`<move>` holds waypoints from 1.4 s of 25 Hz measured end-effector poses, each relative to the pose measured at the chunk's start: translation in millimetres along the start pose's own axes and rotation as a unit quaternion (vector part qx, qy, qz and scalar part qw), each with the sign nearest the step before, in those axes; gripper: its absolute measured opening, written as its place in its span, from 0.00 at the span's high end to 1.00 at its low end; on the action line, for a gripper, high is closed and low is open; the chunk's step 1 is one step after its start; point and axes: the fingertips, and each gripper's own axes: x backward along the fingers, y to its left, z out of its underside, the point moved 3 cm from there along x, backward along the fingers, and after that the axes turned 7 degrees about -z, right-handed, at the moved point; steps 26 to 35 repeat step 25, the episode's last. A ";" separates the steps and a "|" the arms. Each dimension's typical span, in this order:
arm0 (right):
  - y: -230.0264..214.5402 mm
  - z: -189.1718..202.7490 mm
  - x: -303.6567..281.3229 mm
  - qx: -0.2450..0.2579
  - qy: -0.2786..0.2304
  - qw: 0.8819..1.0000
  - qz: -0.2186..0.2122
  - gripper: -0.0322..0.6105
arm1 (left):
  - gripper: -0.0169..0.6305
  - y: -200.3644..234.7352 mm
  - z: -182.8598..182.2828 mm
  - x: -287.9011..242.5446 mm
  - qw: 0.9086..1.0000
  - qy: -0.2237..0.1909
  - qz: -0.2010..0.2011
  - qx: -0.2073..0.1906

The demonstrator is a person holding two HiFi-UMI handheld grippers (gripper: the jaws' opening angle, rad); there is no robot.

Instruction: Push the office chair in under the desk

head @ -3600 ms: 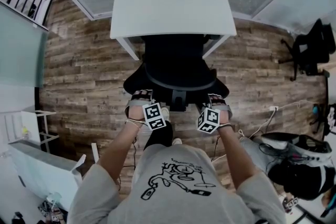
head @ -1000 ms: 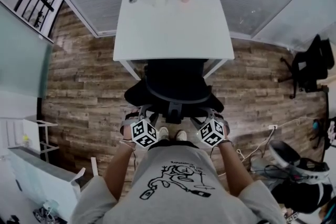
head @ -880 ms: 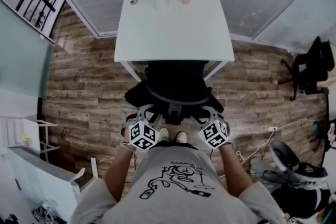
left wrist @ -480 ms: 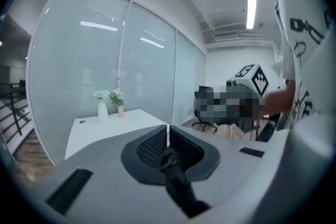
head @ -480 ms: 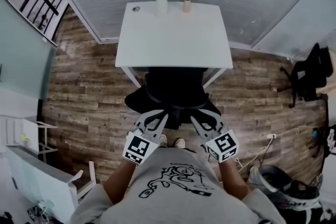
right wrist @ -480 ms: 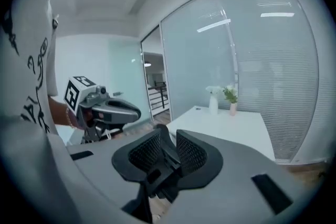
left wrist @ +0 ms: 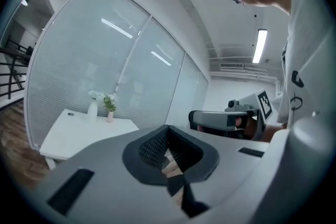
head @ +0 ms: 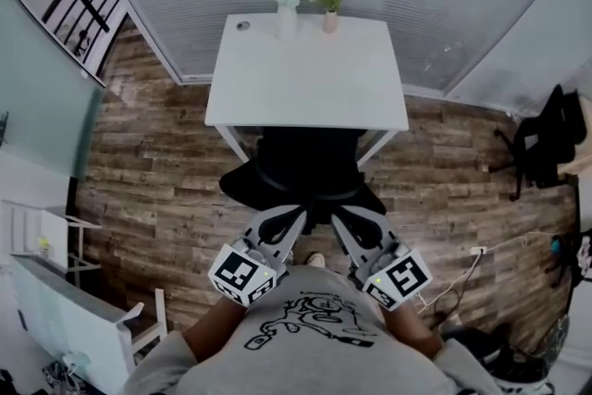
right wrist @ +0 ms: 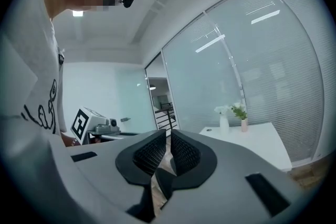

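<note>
Under the desk (head: 305, 74), the chair (head: 301, 164) stands partly tucked in, its backrest toward you. Your left gripper (head: 280, 222) and right gripper (head: 357, 225) are held level before your chest. Both have just been closing on nothing: the left jaws meet, the right all but meet.

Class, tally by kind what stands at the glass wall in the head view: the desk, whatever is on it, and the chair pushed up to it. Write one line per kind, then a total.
Desk: 1
Vases: 2
Office chair: 1
Total: 4
</note>
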 end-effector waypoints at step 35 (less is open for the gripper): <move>2.4 -5.2 -1.6 0.010 -0.010 1.000 0.011 0.89 | 0.97 -8.9 5.0 -8.9 1.000 -0.004 0.003 -0.007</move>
